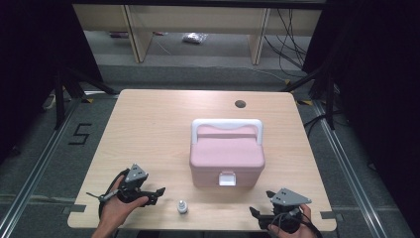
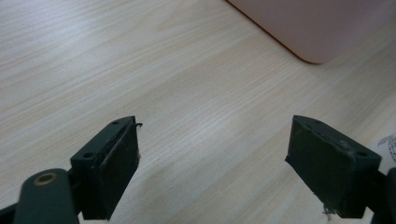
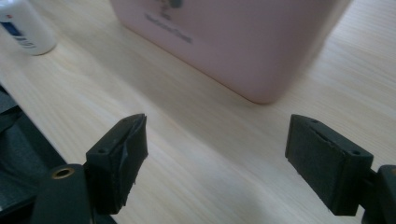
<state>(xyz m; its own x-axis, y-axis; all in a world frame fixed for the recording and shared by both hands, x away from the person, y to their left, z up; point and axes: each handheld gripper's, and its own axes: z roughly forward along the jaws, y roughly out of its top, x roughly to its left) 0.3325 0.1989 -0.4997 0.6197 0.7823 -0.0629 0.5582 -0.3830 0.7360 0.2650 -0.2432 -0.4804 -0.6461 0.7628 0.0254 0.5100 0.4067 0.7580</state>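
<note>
Pale wood-grain table (image 1: pixel 148 129). A pink plastic box with a white carry handle and white front latch (image 1: pixel 227 158) sits a little right of centre, lid down, latch facing the person. A small white squat bottle (image 1: pixel 182 206) stands upright near the front edge, between the two grippers and just left of the box's front.

Left gripper (image 1: pixel 157 191) rests low at the front left, held in a hand (image 1: pixel 119 203), tips pointing right toward the bottle but apart from it. Its own view: jaws spread wide, bare table between them, box corner (image 2: pixel 308 28) far off.

Right gripper (image 1: pixel 255 213) at the front right edge, jaws likewise parted and gripping nothing. Its view shows the box (image 3: pixel 233 42) ahead and the bottle (image 3: pixel 25 25) at upper left; label print too blurred to read, possibly blue.
</note>
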